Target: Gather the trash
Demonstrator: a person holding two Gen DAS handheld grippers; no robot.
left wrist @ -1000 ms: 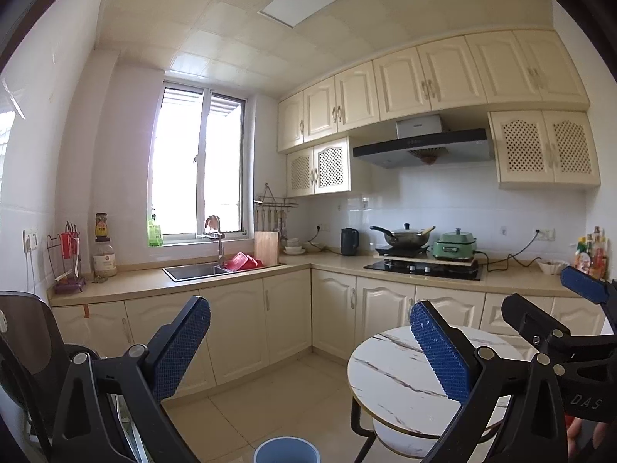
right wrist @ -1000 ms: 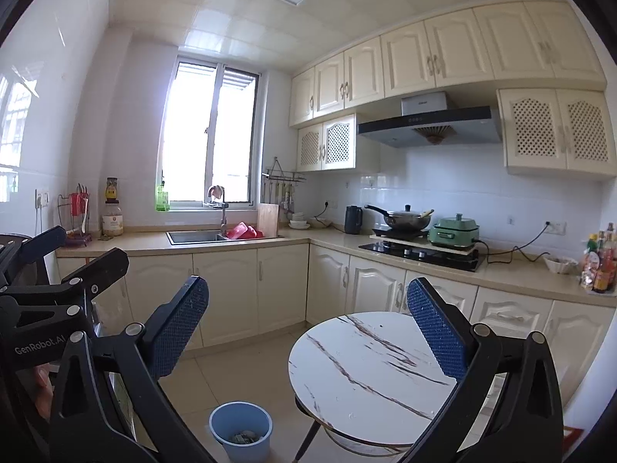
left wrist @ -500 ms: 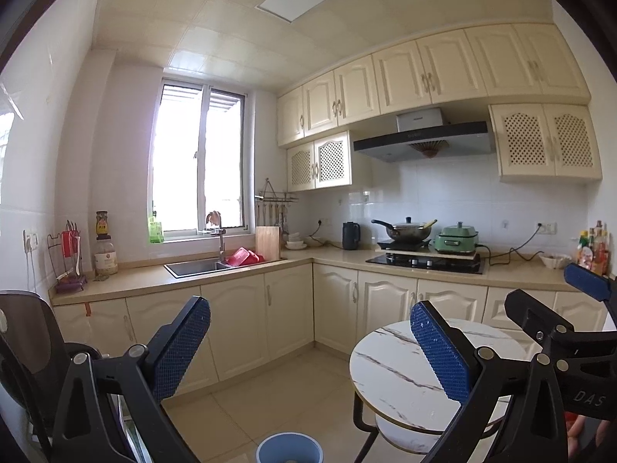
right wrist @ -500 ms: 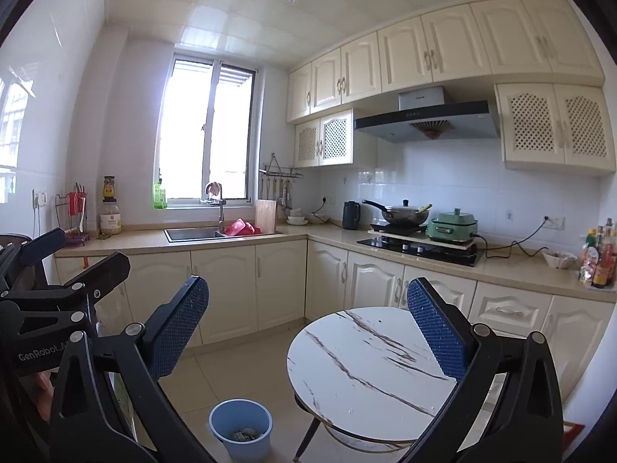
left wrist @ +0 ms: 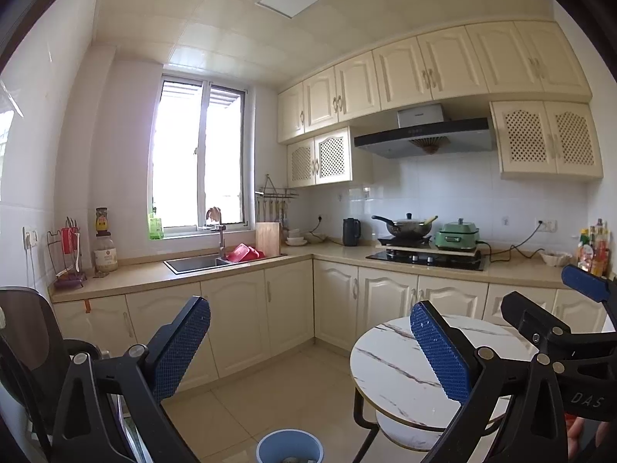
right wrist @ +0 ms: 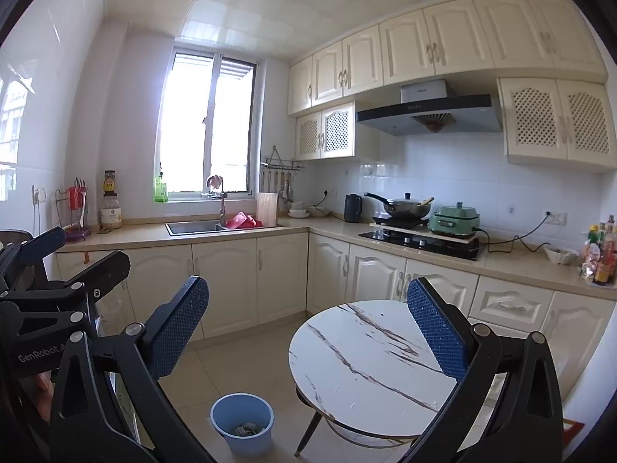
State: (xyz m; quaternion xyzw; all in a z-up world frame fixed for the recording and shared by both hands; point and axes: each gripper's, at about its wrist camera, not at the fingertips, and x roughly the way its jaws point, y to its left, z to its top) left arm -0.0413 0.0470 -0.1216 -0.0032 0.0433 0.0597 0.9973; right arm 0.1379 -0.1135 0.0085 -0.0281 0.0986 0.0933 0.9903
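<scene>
Crumpled trash (right wrist: 246,430) in bin (right wrist: 242,411) shows only rightward.

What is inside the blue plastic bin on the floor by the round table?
The round blue plastic bin holds a small heap of crumpled grey and pale scraps at its bottom. What the scraps are is too small to tell, and the near wall hides part of the bin's floor.

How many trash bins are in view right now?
1: a blue bin on the floor left of the round table, with some trash inside. Others may be hidden behind the grippers.
</scene>
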